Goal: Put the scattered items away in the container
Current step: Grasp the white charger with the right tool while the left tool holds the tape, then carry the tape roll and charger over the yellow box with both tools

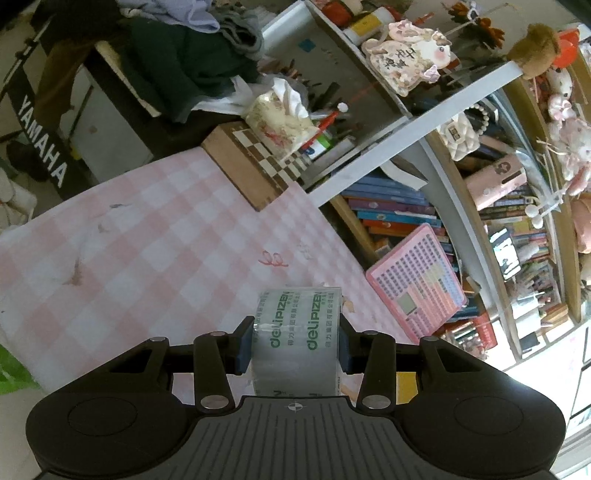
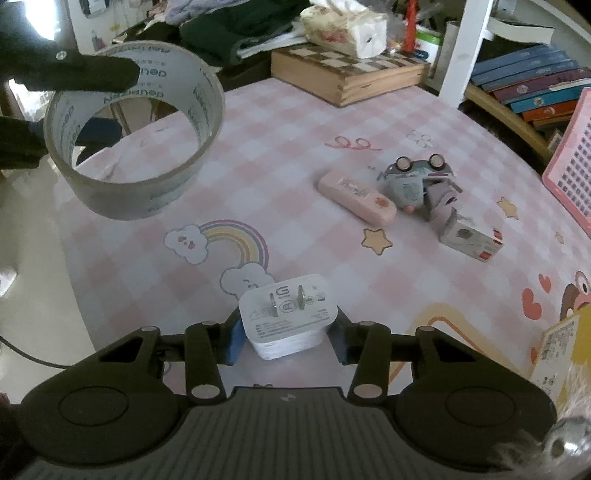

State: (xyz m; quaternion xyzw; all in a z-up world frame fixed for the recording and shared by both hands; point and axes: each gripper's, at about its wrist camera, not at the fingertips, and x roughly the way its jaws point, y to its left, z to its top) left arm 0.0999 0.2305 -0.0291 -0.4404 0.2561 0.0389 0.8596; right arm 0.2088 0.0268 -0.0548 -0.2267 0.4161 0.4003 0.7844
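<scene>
My left gripper is shut on a roll of clear tape printed with green letters, held above the pink checked table. The roll also shows in the right wrist view, lifted at the upper left with a black finger across it. My right gripper is shut on a white plug charger, prongs up, just above the table. A pink case, a grey toy car lying upside down and a small white box lie on the table beyond it. No container shows clearly.
A wooden chessboard box with a tissue pack on it stands at the table's far edge. A pink keyboard-like board leans at the right by a bookshelf. Clothes are piled at the back. A yellow-edged packet lies at the right.
</scene>
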